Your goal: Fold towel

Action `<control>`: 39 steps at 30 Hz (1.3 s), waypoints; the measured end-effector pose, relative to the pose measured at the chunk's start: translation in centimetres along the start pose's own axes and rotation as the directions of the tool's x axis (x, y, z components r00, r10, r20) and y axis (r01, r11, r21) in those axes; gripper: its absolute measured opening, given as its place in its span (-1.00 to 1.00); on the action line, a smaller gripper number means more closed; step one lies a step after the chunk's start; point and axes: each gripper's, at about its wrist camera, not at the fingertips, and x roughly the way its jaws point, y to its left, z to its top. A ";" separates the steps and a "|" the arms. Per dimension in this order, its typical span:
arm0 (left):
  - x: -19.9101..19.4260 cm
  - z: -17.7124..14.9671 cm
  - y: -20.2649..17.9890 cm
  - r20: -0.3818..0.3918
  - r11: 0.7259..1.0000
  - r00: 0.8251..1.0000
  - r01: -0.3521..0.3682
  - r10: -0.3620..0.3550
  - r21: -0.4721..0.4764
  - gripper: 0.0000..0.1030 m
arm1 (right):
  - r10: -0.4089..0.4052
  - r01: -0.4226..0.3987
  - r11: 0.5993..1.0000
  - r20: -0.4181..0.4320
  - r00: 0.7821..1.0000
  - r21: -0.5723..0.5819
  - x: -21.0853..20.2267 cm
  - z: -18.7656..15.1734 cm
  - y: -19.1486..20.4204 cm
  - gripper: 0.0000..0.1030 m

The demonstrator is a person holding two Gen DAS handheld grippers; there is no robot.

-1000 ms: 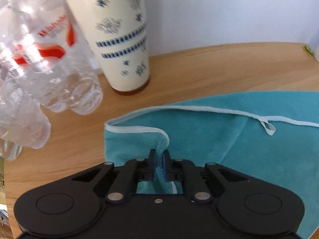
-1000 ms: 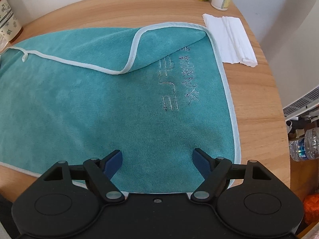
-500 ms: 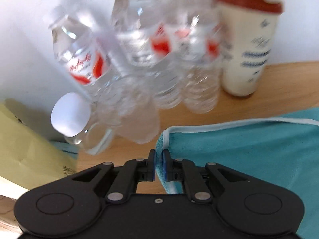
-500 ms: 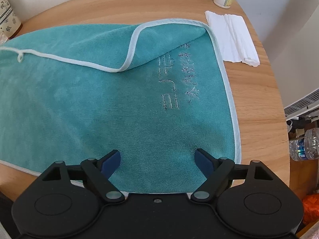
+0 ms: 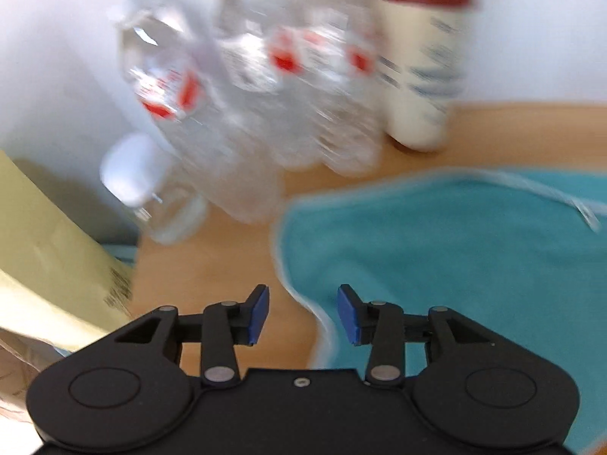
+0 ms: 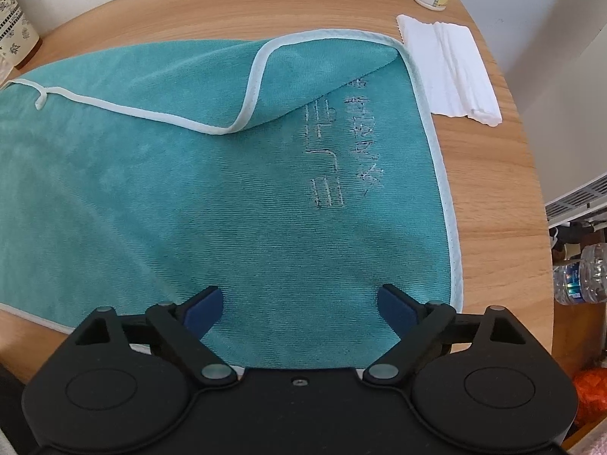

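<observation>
Both the left gripper (image 5: 302,313) and right gripper (image 6: 299,309) are spread wide holding nothing, so I'd worry about that flipped far-right corner of the teal microfibre towel (image 6: 212,197) getting creased in crooked, or the left one swinging into those clear plastic water bottles (image 5: 265,94).

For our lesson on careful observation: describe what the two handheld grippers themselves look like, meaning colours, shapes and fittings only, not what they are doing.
Both match. The left gripper and right gripper each have a broad matte black body with two round embossed discs, angular black linkage arms joined by silver pivot pins, a small central screw, and two fingers tipped with blue pads. No cables, sleeves or hands are visible.
</observation>
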 end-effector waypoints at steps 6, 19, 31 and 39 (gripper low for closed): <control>0.2 -3.7 -1.6 -0.100 1.000 0.995 -0.009 0.008 -0.015 -0.21 | 0.010 -0.011 0.999 -0.003 1.000 -0.040 -0.1 -0.1 0.0 0.81; -1.1 -7.8 0.0 -0.178 0.982 0.976 -0.145 0.123 -0.117 -0.18 | 0.003 -0.004 0.999 -0.022 1.000 -0.054 -0.1 -2.1 -1.4 0.99; -3.1 -6.5 -0.7 -0.176 0.981 0.979 -0.128 0.101 -0.147 -0.19 | -0.024 0.023 0.999 -0.005 1.000 -0.038 -2.0 -3.4 -1.8 0.67; -3.6 -3.6 -6.3 -0.104 0.998 0.994 -0.025 0.018 -0.060 -0.06 | 0.038 -0.039 0.999 0.148 0.988 0.005 -4.0 -0.9 -3.9 0.65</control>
